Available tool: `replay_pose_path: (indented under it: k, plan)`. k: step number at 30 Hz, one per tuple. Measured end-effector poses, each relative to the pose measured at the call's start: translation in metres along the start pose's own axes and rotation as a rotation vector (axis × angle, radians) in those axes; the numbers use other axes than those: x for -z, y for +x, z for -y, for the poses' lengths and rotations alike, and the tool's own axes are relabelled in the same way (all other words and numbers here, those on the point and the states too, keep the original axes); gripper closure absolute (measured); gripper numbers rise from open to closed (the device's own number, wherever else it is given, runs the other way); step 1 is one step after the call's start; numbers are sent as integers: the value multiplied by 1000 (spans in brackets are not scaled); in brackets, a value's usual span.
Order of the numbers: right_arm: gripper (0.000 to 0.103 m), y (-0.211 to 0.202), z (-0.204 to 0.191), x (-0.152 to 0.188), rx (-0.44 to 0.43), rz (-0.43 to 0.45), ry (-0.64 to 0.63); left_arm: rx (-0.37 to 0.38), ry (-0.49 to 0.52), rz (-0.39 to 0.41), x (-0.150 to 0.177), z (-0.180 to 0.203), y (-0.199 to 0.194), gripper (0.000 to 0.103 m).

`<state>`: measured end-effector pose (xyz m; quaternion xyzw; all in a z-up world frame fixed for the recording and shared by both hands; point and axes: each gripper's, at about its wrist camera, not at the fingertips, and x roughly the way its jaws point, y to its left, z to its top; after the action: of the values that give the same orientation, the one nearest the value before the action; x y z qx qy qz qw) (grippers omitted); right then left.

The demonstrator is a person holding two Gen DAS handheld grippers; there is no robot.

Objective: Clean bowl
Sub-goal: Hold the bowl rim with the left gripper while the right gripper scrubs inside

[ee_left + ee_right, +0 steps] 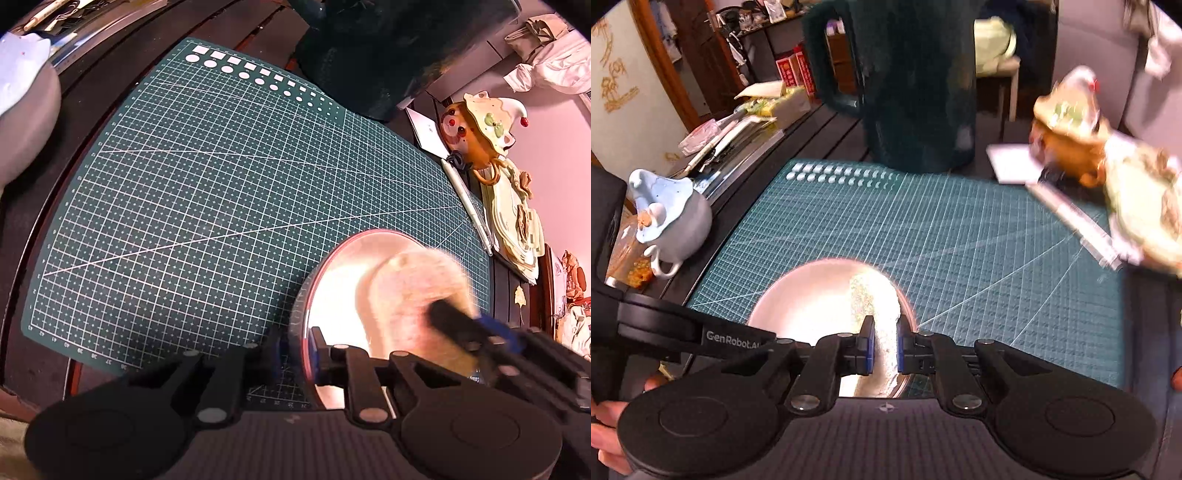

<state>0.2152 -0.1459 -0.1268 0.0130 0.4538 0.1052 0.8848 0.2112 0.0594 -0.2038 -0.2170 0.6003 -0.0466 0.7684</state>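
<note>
A shiny metal bowl (340, 280) sits at the near right of the green cutting mat (221, 184). My left gripper (301, 343) is shut on the bowl's near rim, one finger inside and one outside. In the right wrist view the bowl (812, 295) lies just ahead, and my right gripper (885, 343) is shut on a pale fuzzy cloth (875, 295) pressed into the bowl's right side. In the left wrist view the cloth (413, 288) covers the bowl's right half, and the right gripper (454, 317) comes in from the right. The left gripper (764, 341) reaches the rim from the left.
A blue-grey lidded pot (672, 221) stands left of the mat. An orange pot with a cream lid (476, 129), a pen (469, 199) and papers lie at the mat's right edge. A dark fuzzy object (916, 81) stands behind the mat. A hand (605, 417) shows at lower left.
</note>
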Motion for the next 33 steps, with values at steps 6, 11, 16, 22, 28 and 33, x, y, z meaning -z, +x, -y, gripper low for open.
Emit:
replay_pose_path:
  k: [6, 11, 16, 22, 28, 33]
  plan:
    - [93, -33, 6, -11, 11, 109, 4, -5, -7, -1, -1, 3, 2, 87]
    - [93, -18, 3, -8, -102, 64, 30, -3, -13, -3, -1, 2, 1, 87]
    - [93, 9, -16, 3, -76, -2, -44, 0, -17, -5, 0, 1, 0, 87]
    - [93, 20, -16, 8, -68, -51, -47, 6, -27, -8, -1, -1, 1, 87]
    - [93, 10, -25, 10, 58, -16, -130, 2, -30, -8, 1, 6, 0, 87]
    - [93, -11, -21, 3, 100, 40, -145, 2, -31, -9, 0, 11, 2, 87]
